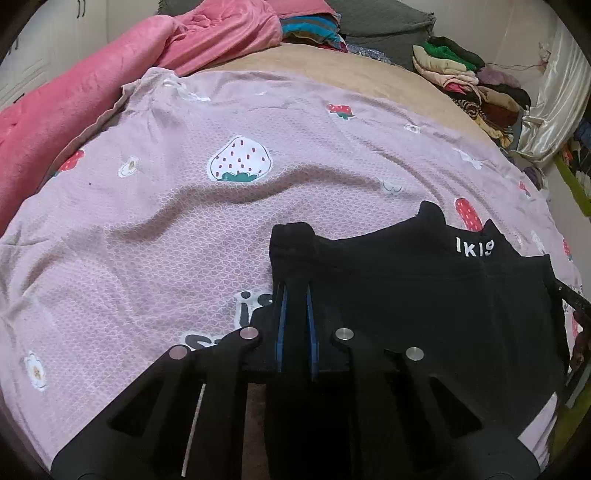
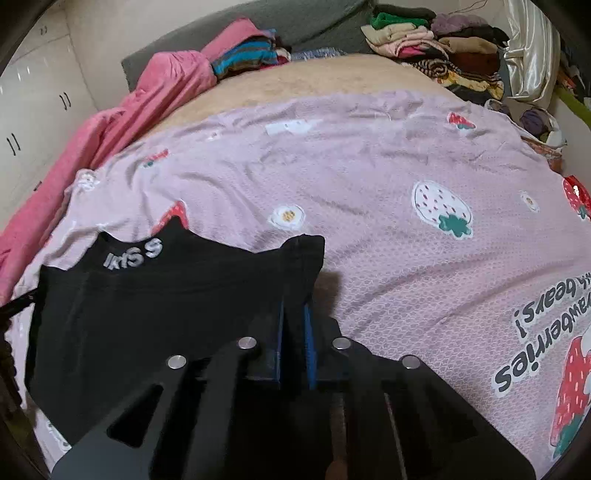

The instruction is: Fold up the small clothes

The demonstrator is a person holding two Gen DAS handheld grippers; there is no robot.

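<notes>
A small black garment [image 1: 406, 295] with white lettering on its waistband is held stretched just above a pink strawberry-print sheet [image 1: 166, 221]. My left gripper [image 1: 294, 291] is shut on the garment's left corner, which bunches up beyond the blue pads. My right gripper [image 2: 294, 314] is shut on the garment's right corner [image 2: 303, 254]; the rest of the black garment [image 2: 147, 306] spreads to its left over the pink sheet [image 2: 406, 277]. The tip of the other gripper shows at each view's edge.
A pink blanket [image 1: 74, 99] lies crumpled along the left of the bed. Piles of folded clothes [image 1: 472, 85] sit at the far right by a satin cushion [image 1: 554, 103]. Grey pillows [image 1: 388, 22] and striped clothes [image 2: 243, 55] lie at the head. White cupboards [image 2: 33, 110] stand at left.
</notes>
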